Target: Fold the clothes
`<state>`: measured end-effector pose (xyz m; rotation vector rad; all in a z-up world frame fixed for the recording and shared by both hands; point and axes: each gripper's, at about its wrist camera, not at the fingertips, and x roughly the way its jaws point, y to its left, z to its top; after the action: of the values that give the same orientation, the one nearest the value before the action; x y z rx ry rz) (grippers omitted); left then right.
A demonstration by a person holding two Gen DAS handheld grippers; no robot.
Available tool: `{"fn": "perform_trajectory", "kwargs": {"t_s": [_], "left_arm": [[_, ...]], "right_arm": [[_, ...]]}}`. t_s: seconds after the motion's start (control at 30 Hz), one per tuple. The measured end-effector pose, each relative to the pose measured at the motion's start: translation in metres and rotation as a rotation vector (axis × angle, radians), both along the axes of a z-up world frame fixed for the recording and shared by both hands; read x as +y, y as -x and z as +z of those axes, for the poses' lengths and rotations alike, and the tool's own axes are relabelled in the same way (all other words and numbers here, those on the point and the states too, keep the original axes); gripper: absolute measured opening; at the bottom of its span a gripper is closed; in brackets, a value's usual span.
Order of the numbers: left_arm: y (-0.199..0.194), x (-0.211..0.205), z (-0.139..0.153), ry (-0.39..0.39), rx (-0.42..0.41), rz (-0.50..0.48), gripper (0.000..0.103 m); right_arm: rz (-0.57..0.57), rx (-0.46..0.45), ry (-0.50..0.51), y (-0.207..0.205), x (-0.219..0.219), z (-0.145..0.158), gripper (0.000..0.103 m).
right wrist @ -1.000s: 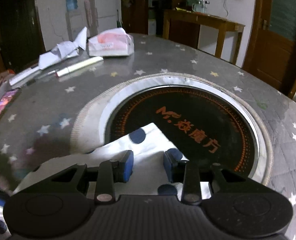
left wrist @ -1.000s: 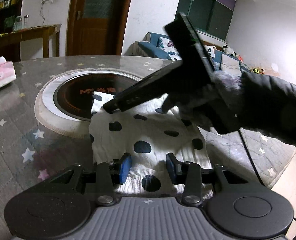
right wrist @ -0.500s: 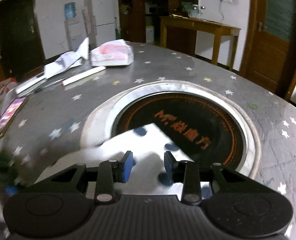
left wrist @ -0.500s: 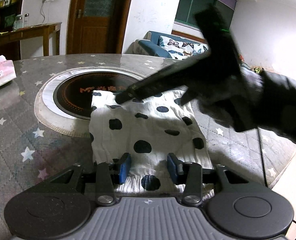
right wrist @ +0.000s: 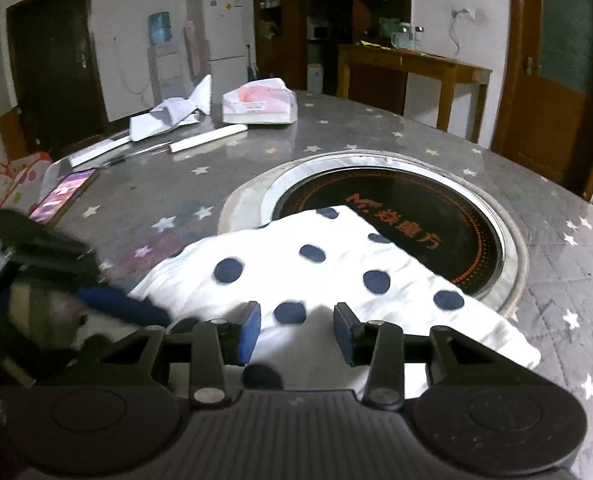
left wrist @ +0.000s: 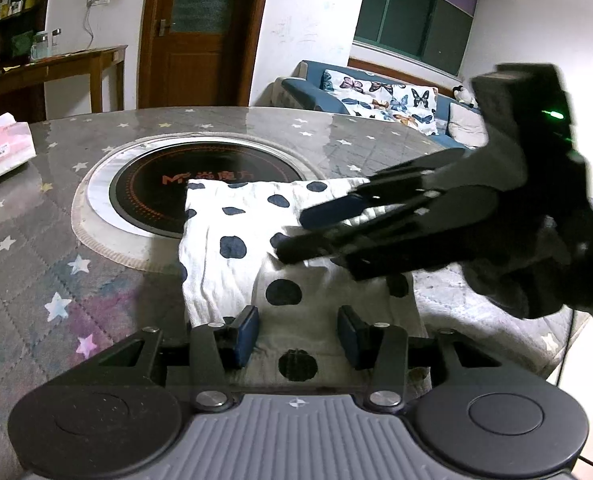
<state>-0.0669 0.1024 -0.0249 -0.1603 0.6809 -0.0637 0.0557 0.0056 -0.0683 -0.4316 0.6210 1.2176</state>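
A white garment with dark blue dots (left wrist: 248, 240) lies folded on the round table, partly over the black cooktop; it also shows in the right wrist view (right wrist: 336, 264). My left gripper (left wrist: 298, 334) is open, low over the garment's near edge. My right gripper (right wrist: 296, 332) is open and empty above the garment. In the left wrist view the right gripper (left wrist: 296, 236) reaches in from the right, its fingers apart over the cloth's middle. In the right wrist view the left gripper (right wrist: 108, 300) shows blurred at the left.
A black round cooktop (right wrist: 416, 208) sits set into the star-patterned table (left wrist: 56, 240). At the table's far side lie a tissue pack (right wrist: 260, 104), crumpled paper (right wrist: 168, 116), a white tube (right wrist: 208, 140) and a phone (right wrist: 64, 196). A sofa (left wrist: 376, 96) stands beyond.
My right gripper has drawn back from the garment's far corner toward the near right side and risen. The cloth now lies flat. My left gripper has stayed in place.
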Motion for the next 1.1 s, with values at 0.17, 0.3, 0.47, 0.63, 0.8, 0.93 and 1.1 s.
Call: {"fn": "perform_trajectory", "kwargs": {"t_s": [0.17,0.3,0.47,0.63,0.8,0.93,1.1], "left_arm": [[0.000,0.000,-0.002,-0.006,-0.001,-0.001,0.047],[0.000,-0.001,-0.002,-0.012,0.000,-0.002,0.048],[-0.001,-0.002,-0.003,-0.020,0.001,-0.003,0.048],[-0.002,-0.003,-0.003,-0.033,0.001,-0.005,0.049],[-0.002,-0.003,0.001,-0.041,-0.003,-0.009,0.049],[0.000,-0.005,0.005,-0.044,-0.012,-0.011,0.049],[0.004,-0.007,0.008,-0.055,-0.021,-0.013,0.050]], "right_arm": [[0.000,-0.029,0.002,0.015,-0.022,-0.007,0.045],[-0.020,-0.030,-0.025,0.024,-0.039,-0.008,0.046],[-0.027,-0.042,-0.033,0.033,-0.056,-0.011,0.047],[-0.044,-0.023,-0.052,0.033,-0.063,-0.010,0.047],[-0.046,-0.014,-0.073,0.034,-0.071,-0.001,0.046],[-0.035,-0.020,-0.031,0.038,-0.069,-0.011,0.046],[-0.051,-0.015,-0.068,0.026,-0.072,0.008,0.046]]}}
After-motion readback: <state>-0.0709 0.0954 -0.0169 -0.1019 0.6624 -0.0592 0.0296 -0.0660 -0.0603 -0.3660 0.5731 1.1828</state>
